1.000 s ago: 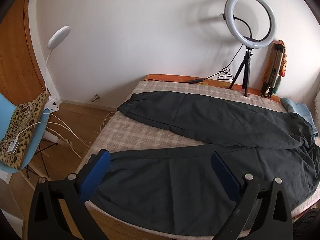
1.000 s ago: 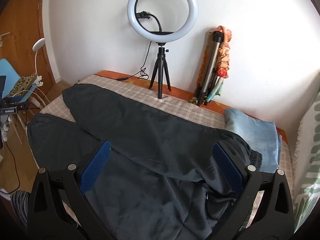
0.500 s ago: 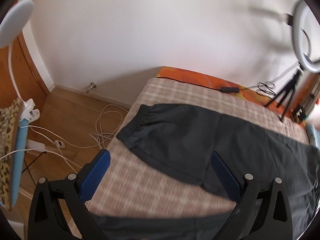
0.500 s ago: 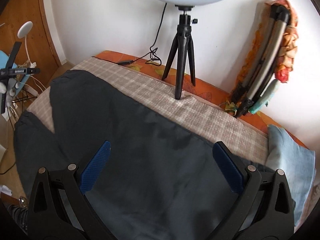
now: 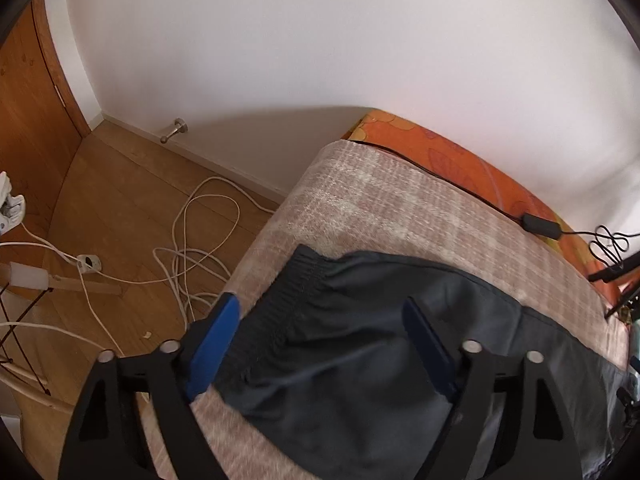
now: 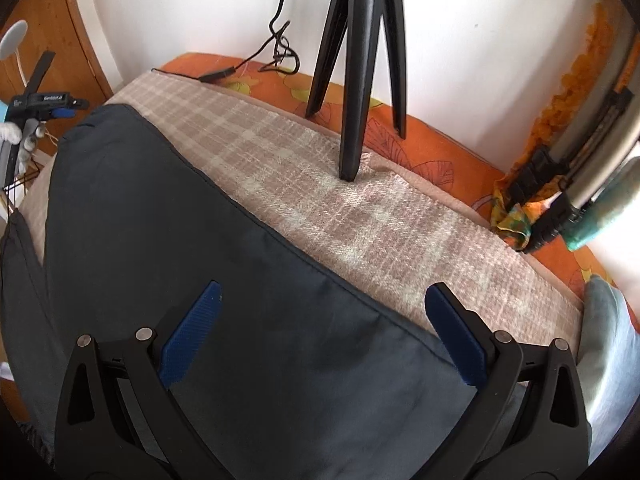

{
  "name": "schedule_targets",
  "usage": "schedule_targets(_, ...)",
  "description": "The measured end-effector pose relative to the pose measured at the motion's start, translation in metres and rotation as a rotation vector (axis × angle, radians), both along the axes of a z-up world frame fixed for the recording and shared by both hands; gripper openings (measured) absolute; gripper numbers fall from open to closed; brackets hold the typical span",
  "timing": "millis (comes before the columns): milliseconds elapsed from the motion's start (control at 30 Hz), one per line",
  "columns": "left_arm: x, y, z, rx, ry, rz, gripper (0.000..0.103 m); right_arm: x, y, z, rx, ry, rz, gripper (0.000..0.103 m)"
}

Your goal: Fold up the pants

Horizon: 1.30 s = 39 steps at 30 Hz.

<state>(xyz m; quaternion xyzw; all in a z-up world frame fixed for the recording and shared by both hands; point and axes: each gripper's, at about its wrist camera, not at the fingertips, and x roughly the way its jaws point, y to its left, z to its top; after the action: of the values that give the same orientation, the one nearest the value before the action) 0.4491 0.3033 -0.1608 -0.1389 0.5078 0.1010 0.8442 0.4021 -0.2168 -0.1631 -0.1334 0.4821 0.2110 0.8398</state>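
My left gripper (image 5: 320, 334), jaws just narrowing but gripping nothing, straddles the pants' (image 5: 360, 344) cuff by the bed (image 5: 400, 208) edge (floor beyond). My right gripper (image 6: 320, 320) gapes empty over one pant leg, one tripod (image 6: 356, 60) behind.

A white wall (image 5: 320, 60) rose beyond the jaws, meeting a wooden floor (image 5: 120, 208) to their left, where white cables (image 5: 200, 240) lay looped. Ahead of the jaws a checked blanket (image 6: 360, 208) covered an orange mattress (image 6: 440, 156). A black tripod (image 6: 360, 60) stood past them, daylight on the wall.
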Motion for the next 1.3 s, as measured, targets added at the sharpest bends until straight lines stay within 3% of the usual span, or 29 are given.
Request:
schedule_targets(133, 0.011, 0.009, -0.016, -0.065, 0.000, 0.014, 0.056, 0.012, 0.007, -0.012, -0.012, 0.020, 0.036, 0.103)
schedule_targets(467, 0.028, 0.010, -0.025, -0.008, 0.002, 0.022, 0.055, 0.030, 0.013, -0.031, -0.003, 0.063, 0.064, 0.102)
schedule_targets(533, 0.029, 0.005, -0.026, -0.002, 0.004, 0.003, 0.048, 0.033, 0.015, -0.035, 0.001, 0.076, 0.063, 0.101)
schedule_targets(667, 0.031, 0.000, -0.033, 0.028, 0.012, 0.001, 0.043, 0.031, 0.016, -0.036, 0.010, 0.066, 0.060, 0.099)
schedule_targets(733, 0.030, -0.001, -0.032, 0.041, -0.002, -0.004, 0.031, 0.028, 0.017, -0.035, 0.013, 0.059, 0.068, 0.093)
schedule_targets(833, 0.029, -0.003, -0.032, 0.045, -0.027, -0.024, 0.025, 0.023, 0.020, -0.030, 0.020, 0.058, 0.089, 0.075)
schedule_targets(933, 0.026, -0.008, -0.031, 0.064, -0.043, -0.040, 0.022, 0.019, 0.026, -0.027, 0.029, 0.058, 0.100, 0.041)
schedule_targets(967, 0.026, -0.010, -0.031, 0.072, -0.048, -0.044, 0.022, 0.018, 0.026, -0.026, 0.032, 0.060, 0.099, 0.017)
schedule_targets(1000, 0.024, -0.010, -0.029, 0.068, -0.059, -0.051, 0.021, 0.018, 0.026, -0.025, 0.039, 0.072, 0.097, 0.009)
schedule_targets(1133, 0.019, -0.006, -0.022, 0.046, -0.102, -0.041, 0.021, 0.006, 0.033, -0.021, 0.009, 0.057, 0.115, 0.005)
schedule_targets(1300, 0.009, -0.001, -0.003, 0.041, -0.146, -0.037, 0.021, -0.014, 0.029, 0.003, 0.052, 0.006, 0.111, 0.004)
